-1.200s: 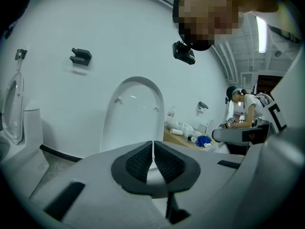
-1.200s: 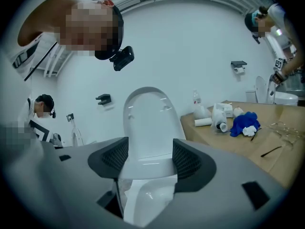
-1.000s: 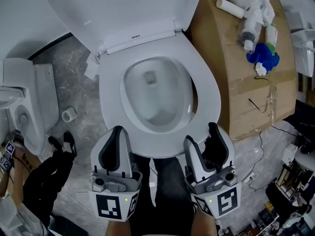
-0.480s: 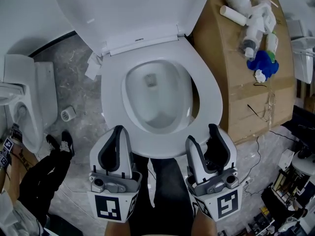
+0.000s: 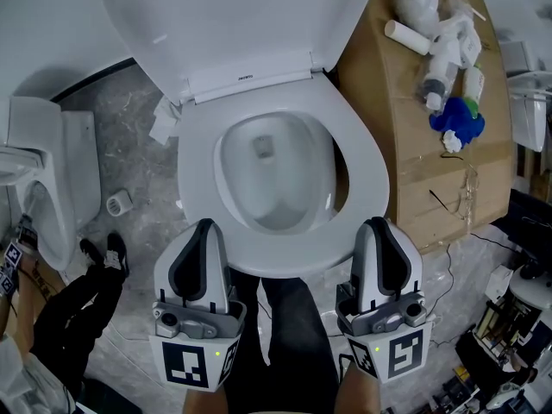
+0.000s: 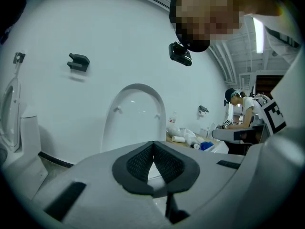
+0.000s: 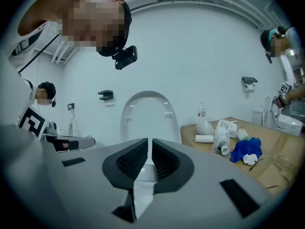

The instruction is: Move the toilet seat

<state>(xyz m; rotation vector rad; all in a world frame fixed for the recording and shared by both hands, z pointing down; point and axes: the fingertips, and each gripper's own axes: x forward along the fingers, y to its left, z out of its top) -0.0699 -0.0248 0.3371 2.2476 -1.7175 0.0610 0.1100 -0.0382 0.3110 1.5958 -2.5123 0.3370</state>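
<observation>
The white toilet seat point(image 5: 364, 149) lies down on the bowl point(image 5: 272, 175), and the lid point(image 5: 233, 15) stands raised behind it. My left gripper point(image 5: 203, 228) is shut and empty, its tips at the seat's front left edge. My right gripper point(image 5: 377, 226) hovers at the seat's front right edge. Its jaws are closing, with only a thin slit between the pads and nothing in it. The left gripper view shows the left gripper point(image 6: 153, 145) with its pads together and the lid point(image 6: 138, 113) beyond. The right gripper view shows the right gripper point(image 7: 149, 142) pointing at the lid point(image 7: 148, 114).
A flattened cardboard sheet point(image 5: 414, 162) lies right of the toilet, carrying white bottles point(image 5: 440, 46) and a blue cloth point(image 5: 457, 117). A second toilet point(image 5: 43, 179) stands at far left. A person's black shoes point(image 5: 105, 254) and a small roll point(image 5: 119, 202) are on the floor at left.
My right gripper's jaws have come together from wide apart. The left gripper has stayed shut in the same place.
</observation>
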